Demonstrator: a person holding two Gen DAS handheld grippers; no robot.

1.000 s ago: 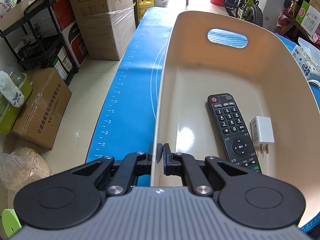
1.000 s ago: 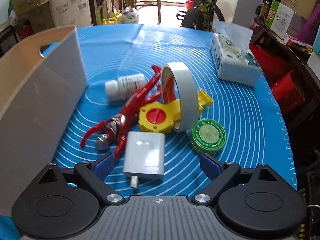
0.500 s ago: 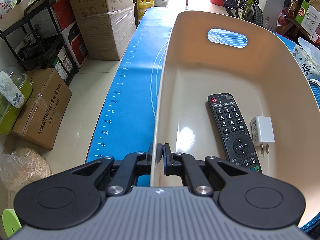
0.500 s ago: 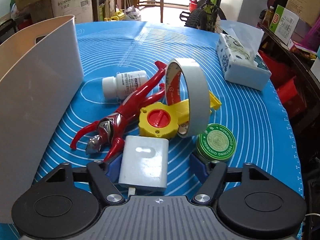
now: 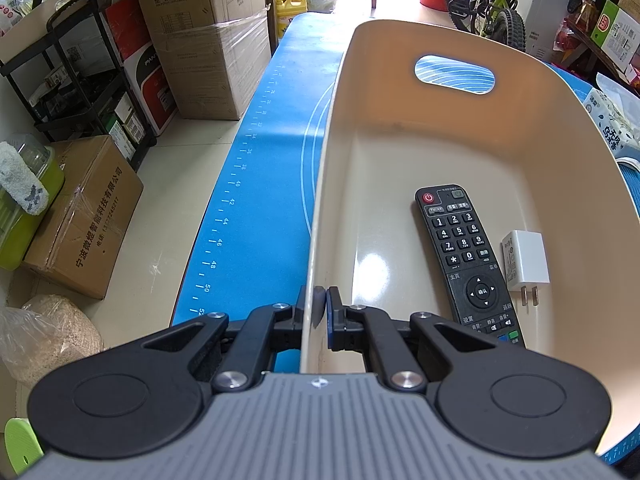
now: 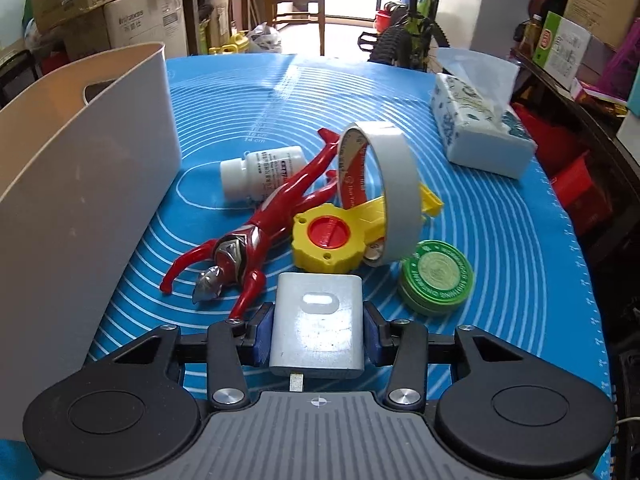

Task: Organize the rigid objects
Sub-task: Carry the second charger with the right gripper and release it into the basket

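Where it gaped before, right gripper (image 6: 318, 338) — now tight around white charger (image 6: 317, 325).

We find our left gripper (image 5: 320, 312) clamped on the bin wall (image 5: 316, 240), and our right gripper (image 6: 317, 334) clamped on the white charger (image 6: 317, 330) beside that bin.
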